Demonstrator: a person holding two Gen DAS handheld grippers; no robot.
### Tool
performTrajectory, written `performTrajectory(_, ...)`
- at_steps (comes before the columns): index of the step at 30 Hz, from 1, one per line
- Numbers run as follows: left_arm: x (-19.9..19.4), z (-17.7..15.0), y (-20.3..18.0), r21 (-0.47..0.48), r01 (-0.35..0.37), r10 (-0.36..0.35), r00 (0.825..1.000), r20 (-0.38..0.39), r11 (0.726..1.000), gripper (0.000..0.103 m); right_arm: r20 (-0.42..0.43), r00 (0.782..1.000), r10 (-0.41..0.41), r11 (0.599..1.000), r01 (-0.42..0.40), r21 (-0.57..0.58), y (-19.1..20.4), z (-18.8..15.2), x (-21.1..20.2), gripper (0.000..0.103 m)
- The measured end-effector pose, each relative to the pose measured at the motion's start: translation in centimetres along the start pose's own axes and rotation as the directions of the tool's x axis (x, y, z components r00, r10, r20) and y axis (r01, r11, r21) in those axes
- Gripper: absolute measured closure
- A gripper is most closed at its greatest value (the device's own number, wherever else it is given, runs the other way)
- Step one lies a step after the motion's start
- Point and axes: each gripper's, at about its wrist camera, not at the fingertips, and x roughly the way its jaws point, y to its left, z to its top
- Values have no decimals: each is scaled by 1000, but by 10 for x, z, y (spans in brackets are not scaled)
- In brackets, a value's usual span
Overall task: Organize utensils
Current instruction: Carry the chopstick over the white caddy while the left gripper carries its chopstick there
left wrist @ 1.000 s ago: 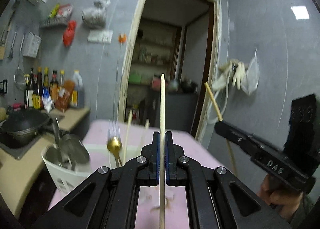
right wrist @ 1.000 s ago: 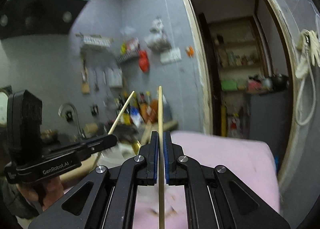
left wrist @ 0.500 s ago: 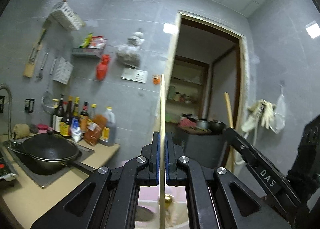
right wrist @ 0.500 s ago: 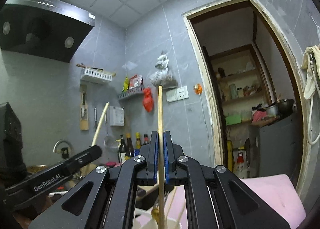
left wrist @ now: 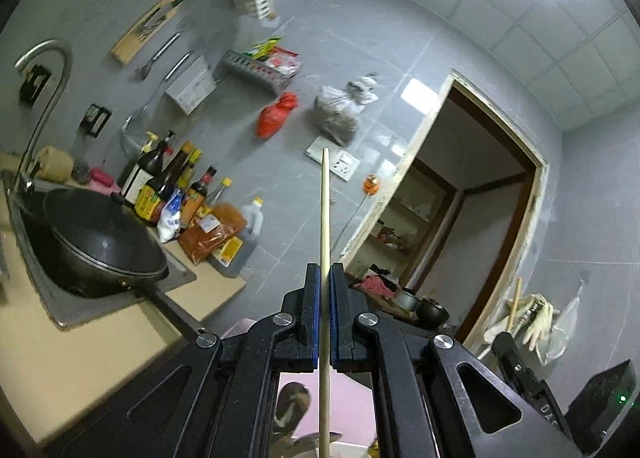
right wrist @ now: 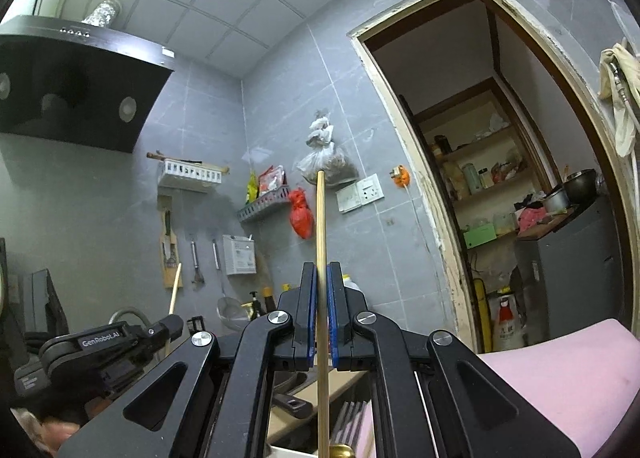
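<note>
Your left gripper point(left wrist: 325, 278) and right gripper point(right wrist: 321, 278) each clamp 1 chopstick point(left wrist: 324, 226) aloft; blind lowering could miss the utensil holder, barely visible below.

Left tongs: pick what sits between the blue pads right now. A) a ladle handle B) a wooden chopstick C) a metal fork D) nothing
B: the left tongs are shut on a thin wooden chopstick that runs straight up between the blue pads.

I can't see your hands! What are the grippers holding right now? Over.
Left gripper shut on a chopstick. Right gripper shut on another chopstick. Both raised, nothing blocking.
</note>
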Motion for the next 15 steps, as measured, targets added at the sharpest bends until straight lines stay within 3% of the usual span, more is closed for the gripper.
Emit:
performTrajectory(7,-1,-20,-11,72,-66,64,998,27,995,101,-20,1000,-17,1000,17,-11,-5,-14,7,100)
performTrajectory(15,1,-37,-9,94,-130,124,990,69,987,101,-34,999,-40,999,40,-15,-8,-27,11,100)
